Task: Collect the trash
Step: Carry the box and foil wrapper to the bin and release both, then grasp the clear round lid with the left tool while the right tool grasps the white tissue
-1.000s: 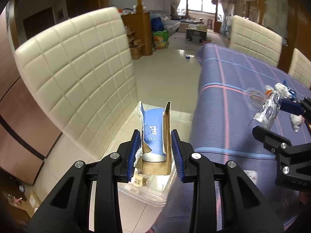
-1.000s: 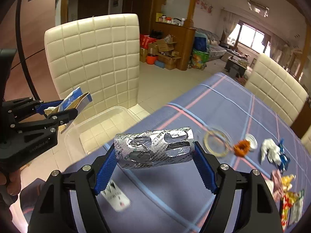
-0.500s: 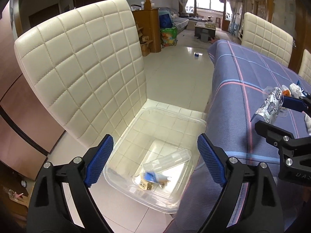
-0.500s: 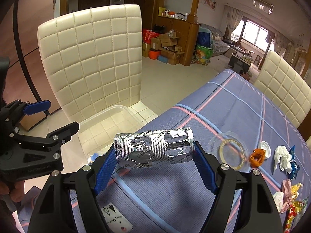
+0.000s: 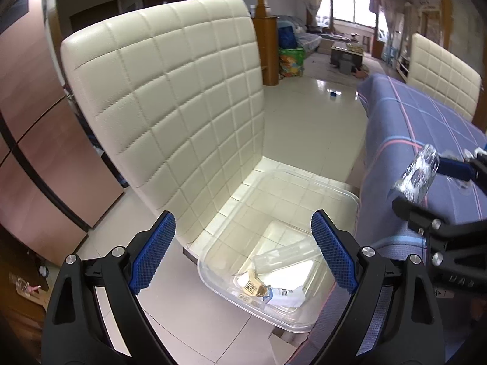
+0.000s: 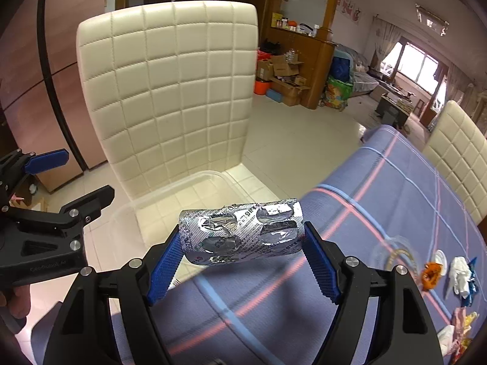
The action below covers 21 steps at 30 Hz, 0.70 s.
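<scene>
A clear plastic bin (image 5: 341, 193) sits on the seat of a cream quilted chair (image 5: 170, 97). In it lie a blue and white carton piece (image 5: 284, 295), a small cardboard scrap (image 5: 252, 287) and a clear plastic tube (image 5: 289, 254). My left gripper (image 5: 243, 251) is open and empty above the bin. My right gripper (image 6: 242, 258) is shut on a silver foil blister pack (image 6: 240, 234), held over the table edge beside the bin (image 6: 182, 188). The pack also shows in the left wrist view (image 5: 418, 175).
The table has a blue cloth with pink lines (image 6: 380, 197). Wrappers and scraps (image 6: 459, 273), an orange piece (image 6: 430, 273) and a clear lid (image 6: 398, 254) lie at its right. Another cream chair (image 6: 459, 155) stands beyond. A brown cabinet (image 5: 36, 140) is left.
My left gripper opened and dropped the blue carton into the bin. My right gripper carried the blister pack left, closer to the table edge and the bin.
</scene>
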Each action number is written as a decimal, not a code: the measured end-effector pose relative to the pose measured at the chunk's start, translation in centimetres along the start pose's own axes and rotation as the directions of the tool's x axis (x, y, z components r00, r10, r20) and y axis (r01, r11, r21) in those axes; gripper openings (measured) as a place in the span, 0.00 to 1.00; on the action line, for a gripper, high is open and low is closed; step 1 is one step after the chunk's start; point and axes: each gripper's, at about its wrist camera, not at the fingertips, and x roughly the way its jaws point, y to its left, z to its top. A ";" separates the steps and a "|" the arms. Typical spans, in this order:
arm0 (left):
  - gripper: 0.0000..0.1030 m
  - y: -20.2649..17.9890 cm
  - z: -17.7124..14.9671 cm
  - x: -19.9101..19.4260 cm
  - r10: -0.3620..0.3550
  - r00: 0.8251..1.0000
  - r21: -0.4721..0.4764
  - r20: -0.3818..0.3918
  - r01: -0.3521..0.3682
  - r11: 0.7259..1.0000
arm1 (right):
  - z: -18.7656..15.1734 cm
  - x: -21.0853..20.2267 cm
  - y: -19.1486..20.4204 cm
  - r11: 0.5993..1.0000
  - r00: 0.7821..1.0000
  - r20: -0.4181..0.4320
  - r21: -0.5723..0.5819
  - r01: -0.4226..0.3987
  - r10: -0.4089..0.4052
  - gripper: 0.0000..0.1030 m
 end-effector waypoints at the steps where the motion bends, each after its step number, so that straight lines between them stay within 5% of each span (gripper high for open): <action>1: 0.90 0.1 0.0 -0.1 0.001 1.000 -0.007 0.002 -0.001 1.000 | 0.0 0.1 0.4 1.000 1.000 -0.002 -0.025 0.013 -0.013 0.74; 6: 0.92 -0.2 0.1 -0.5 -0.009 1.000 -0.007 0.004 0.009 1.000 | -0.5 -0.3 0.8 0.994 0.997 0.030 -0.075 0.075 -0.073 0.83; 14: 0.93 -2.1 0.5 -1.3 -0.037 0.999 0.027 0.013 0.037 0.999 | -1.1 -2.2 -2.3 0.998 0.998 0.038 0.032 0.045 -0.047 0.83; 21: 0.94 -4.4 0.8 -2.9 -0.080 0.997 0.062 0.021 0.079 0.995 | -3.2 -4.2 -6.0 0.986 0.994 0.013 0.128 0.106 -0.108 0.83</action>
